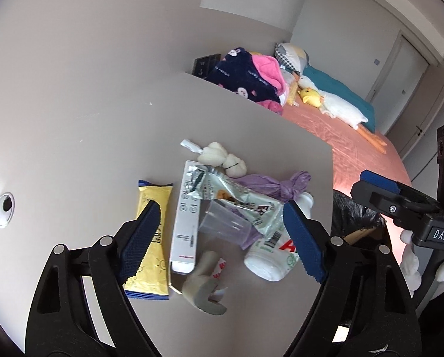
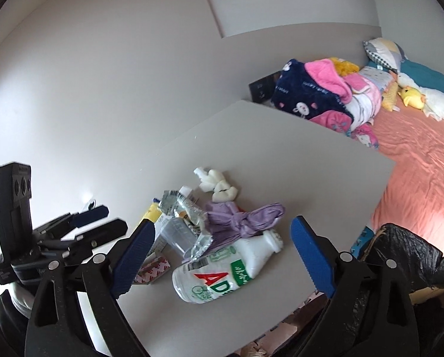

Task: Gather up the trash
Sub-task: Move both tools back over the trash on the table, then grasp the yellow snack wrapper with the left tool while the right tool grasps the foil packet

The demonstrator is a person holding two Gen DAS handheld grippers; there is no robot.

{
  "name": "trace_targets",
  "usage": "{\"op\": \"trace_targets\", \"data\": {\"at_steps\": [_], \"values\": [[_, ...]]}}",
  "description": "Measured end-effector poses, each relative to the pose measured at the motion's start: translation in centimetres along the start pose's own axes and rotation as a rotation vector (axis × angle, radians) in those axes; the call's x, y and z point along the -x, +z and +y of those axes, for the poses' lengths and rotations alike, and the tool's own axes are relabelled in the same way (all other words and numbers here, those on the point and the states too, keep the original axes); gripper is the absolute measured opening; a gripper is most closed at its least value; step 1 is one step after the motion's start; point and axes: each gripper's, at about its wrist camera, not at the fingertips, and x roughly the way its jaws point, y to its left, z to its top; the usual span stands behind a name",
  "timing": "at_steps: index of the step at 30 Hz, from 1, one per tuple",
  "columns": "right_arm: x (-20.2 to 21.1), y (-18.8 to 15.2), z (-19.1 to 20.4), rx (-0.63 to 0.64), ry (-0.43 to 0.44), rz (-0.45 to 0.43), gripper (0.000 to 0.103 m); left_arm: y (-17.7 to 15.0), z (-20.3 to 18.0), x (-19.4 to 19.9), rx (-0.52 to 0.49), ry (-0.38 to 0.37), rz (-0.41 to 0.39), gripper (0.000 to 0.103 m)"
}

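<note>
A pile of trash lies on the grey table (image 1: 97, 136): a yellow wrapper (image 1: 155, 255), a long white box (image 1: 186, 217), a clear plastic cup (image 1: 222, 224), a crumpled green-white wrapper (image 1: 239, 199), a knotted purple bag (image 1: 277, 186) and a white bottle (image 1: 271, 260) on its side. My left gripper (image 1: 222, 206) hangs open above the pile, nothing between its pads. My right gripper (image 2: 222, 223) is open too, over the white bottle (image 2: 222, 270) and purple bag (image 2: 239, 220), touching neither. Each gripper shows in the other's view: the right gripper (image 1: 372, 189), the left gripper (image 2: 110, 218).
White foam pieces (image 1: 222, 156) lie behind the pile, and a cardboard tube (image 1: 202, 285) lies in front. A bin lined with a black bag (image 2: 406, 255) stands at the table's right edge. A bed (image 2: 415, 154) with blankets and plush toys lies beyond. A cable hole (image 1: 5, 208) is at the left.
</note>
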Motion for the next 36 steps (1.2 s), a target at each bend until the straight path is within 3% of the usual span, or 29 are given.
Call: {"op": "trace_targets", "data": {"at_steps": [4, 9, 29, 36], "values": [[-1.6, -0.4, 1.0, 0.021, 0.008, 0.044, 0.071, -0.4, 2.1, -0.1, 0.028, 0.032, 0.006, 0.067], [-3.6, -0.6, 1.9, 0.039, 0.021, 0.087, 0.064, -0.8, 4.3, -0.9, 0.068, 0.071, 0.043, 0.059], [-9.8, -1.3, 1.6, 0.008, 0.006, 0.204, 0.035, -1.5, 7.7, -8.0, 0.079, 0.108, 0.206, 0.055], [-10.6, -1.6, 1.9, 0.010, 0.012, 0.220, 0.023, -1.5, 7.4, -8.9, 0.044, 0.143, 0.202, 0.051]]}}
